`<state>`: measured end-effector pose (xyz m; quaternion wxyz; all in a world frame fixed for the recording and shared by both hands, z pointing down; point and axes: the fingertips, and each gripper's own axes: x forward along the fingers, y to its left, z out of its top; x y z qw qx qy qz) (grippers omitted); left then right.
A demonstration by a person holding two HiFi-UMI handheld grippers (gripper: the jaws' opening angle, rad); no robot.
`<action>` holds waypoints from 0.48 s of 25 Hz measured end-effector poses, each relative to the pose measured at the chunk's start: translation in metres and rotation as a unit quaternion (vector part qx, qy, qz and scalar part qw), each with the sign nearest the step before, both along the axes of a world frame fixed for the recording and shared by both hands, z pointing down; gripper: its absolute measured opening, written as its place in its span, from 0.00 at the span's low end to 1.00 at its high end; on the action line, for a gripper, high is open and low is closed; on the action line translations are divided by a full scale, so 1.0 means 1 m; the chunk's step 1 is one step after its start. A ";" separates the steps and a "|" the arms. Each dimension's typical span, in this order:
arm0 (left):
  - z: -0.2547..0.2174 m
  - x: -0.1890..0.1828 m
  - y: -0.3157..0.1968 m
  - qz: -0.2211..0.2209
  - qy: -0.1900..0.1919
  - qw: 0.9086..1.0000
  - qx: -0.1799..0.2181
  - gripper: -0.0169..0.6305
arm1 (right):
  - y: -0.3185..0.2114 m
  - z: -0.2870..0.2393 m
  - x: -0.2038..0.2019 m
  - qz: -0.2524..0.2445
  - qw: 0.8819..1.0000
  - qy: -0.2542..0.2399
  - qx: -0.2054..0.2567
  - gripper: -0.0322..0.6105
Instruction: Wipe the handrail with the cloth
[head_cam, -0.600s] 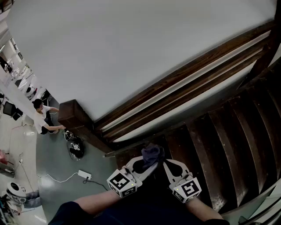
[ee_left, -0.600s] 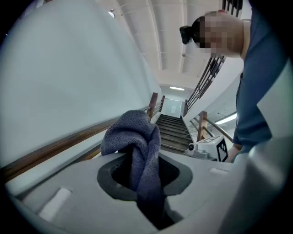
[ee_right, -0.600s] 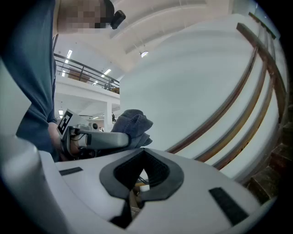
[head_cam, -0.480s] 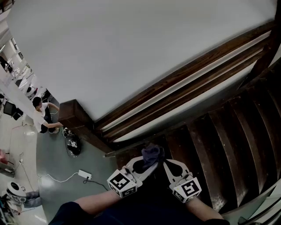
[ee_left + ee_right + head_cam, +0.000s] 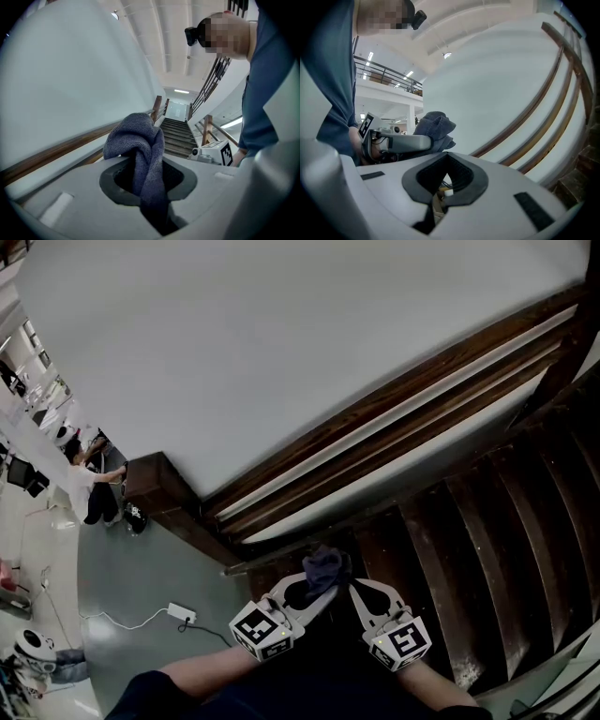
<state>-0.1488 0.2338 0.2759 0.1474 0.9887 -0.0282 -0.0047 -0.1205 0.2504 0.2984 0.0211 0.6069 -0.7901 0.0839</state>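
A dark wooden handrail (image 5: 394, 413) runs diagonally along the white wall, from a newel post at lower left up to the right. A crumpled blue-grey cloth (image 5: 324, 566) hangs in front of me, below the rail's lower end. My left gripper (image 5: 322, 589) is shut on it; in the left gripper view the cloth (image 5: 133, 138) bulges out over the closed jaws (image 5: 149, 158), with the handrail (image 5: 51, 152) behind. My right gripper (image 5: 355, 590) is just to the right, shut and empty (image 5: 447, 154). From there the cloth (image 5: 435, 124) and the left gripper (image 5: 401, 140) show to the left, apart from the rail (image 5: 534, 105).
Dark wooden stair treads (image 5: 487, 521) lie under and to the right of the grippers. The square newel post (image 5: 155, 479) stands at the rail's foot. On the floor below are a person (image 5: 89, 488), a white power strip (image 5: 181, 612) with its cable, and a round black object (image 5: 134, 517).
Both grippers and the cloth have stayed where they were. The person on the floor below has shifted up-left, and the round black object has moved with them.
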 end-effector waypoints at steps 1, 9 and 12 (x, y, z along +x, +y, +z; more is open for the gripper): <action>-0.001 0.000 0.000 0.000 0.000 1.000 0.001 0.15 | 0.000 0.000 0.001 0.002 1.000 -0.002 0.000 0.06; -0.005 -0.008 -0.005 -0.001 0.010 1.000 0.001 0.15 | -0.004 -0.005 -0.003 0.009 1.000 0.004 0.000 0.06; -0.006 -0.007 -0.009 0.001 0.012 1.000 -0.001 0.15 | -0.006 -0.007 -0.001 0.016 1.000 0.004 0.000 0.06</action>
